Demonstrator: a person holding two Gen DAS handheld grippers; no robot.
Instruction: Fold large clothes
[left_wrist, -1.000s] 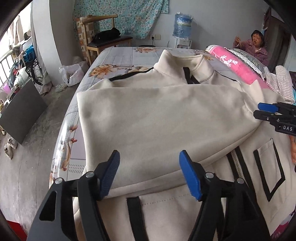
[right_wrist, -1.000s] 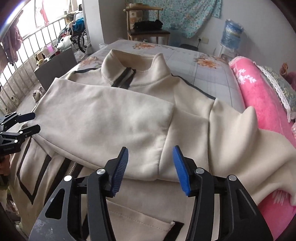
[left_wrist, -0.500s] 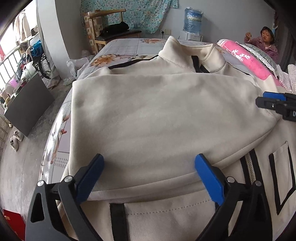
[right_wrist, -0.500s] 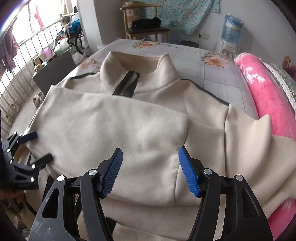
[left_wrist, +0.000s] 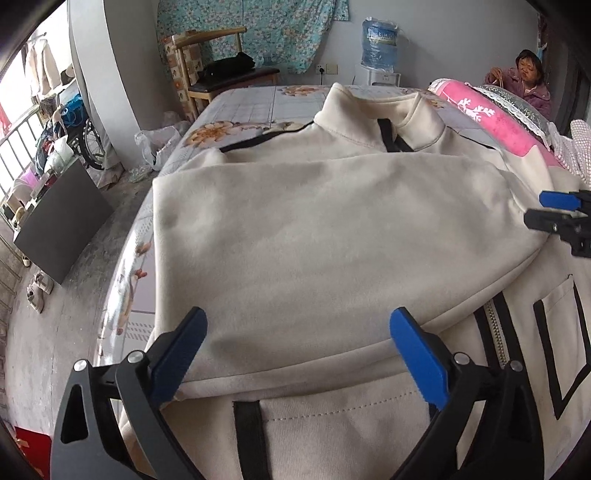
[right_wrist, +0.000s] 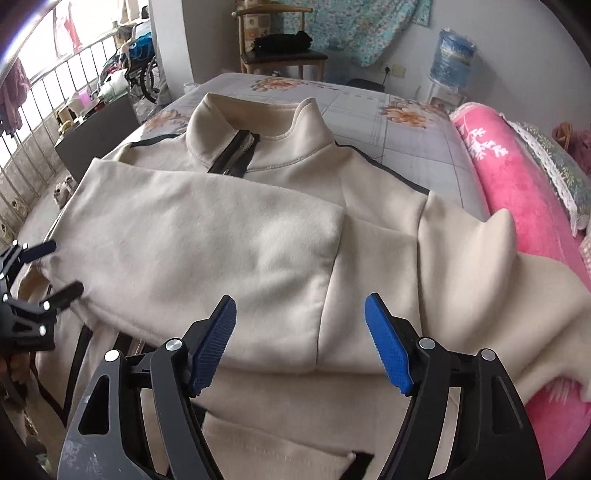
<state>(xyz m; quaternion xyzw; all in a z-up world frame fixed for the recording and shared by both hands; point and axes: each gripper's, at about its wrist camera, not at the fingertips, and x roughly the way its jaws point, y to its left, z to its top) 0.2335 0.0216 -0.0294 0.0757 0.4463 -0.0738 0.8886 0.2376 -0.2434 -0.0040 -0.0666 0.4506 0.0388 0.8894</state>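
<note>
A large cream jacket (left_wrist: 332, 236) with black trim and a zip lies front up on the bed, collar far; it also shows in the right wrist view (right_wrist: 207, 251). Both sleeves are folded across its chest. My left gripper (left_wrist: 295, 354) is open and empty, just above the lower edge of the folded sleeve at the jacket's left side. My right gripper (right_wrist: 299, 343) is open and empty over the sleeve cuff (right_wrist: 325, 295) near the right side. Each gripper shows at the edge of the other's view, the right one (left_wrist: 554, 212) and the left one (right_wrist: 51, 269).
The bed (left_wrist: 243, 110) has a floral sheet. A pink rolled blanket (right_wrist: 517, 192) lies along its right side. A wooden chair (left_wrist: 221, 74) and a water bottle (left_wrist: 378, 44) stand at the far wall. A person (left_wrist: 524, 81) sits at the far right. Bare floor (left_wrist: 55, 314) lies left of the bed.
Both grippers have opened wider and moved forward and lower over the folded sleeves. The jacket has not visibly shifted.
</note>
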